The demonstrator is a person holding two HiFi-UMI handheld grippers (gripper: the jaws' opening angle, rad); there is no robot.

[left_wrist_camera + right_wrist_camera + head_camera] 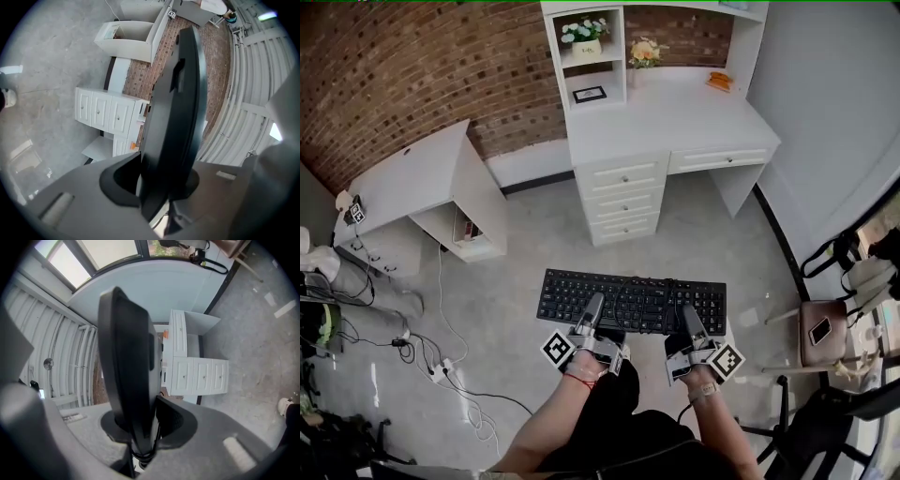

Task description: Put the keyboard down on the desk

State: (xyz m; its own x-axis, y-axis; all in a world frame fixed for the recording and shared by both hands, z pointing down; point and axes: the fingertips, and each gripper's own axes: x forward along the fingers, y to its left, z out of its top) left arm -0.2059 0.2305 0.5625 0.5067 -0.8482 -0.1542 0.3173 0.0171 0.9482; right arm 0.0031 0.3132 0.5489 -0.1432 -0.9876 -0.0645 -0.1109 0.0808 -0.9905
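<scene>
From the head view I see the whole keyboard [633, 302], keys up, held level in the air above the grey floor [534, 253], well short of the white desk [666, 117] at the far side. The left gripper [592, 309] and the right gripper [689, 321] each bite its near long edge, one toward each end. That view does not show the jaws themselves. The left gripper view does: the keyboard [178, 103] stands edge-on as a thin dark slab, with the left gripper [159, 187] pinched onto it from both sides. The right gripper view shows the same slab [126, 371] clamped in the right gripper [140, 427], and a loop of black cord [143, 453] tucked at the base of the jaws, which the other views do not reveal. The floor between the keyboard and the desk's drawers [623, 202] lies open. To the left stands a low white cabinet [403, 178], with cables [441, 366] trailing over the floor near it. A chair [823, 330] sits close on the right, just beyond the keyboard's right end.
</scene>
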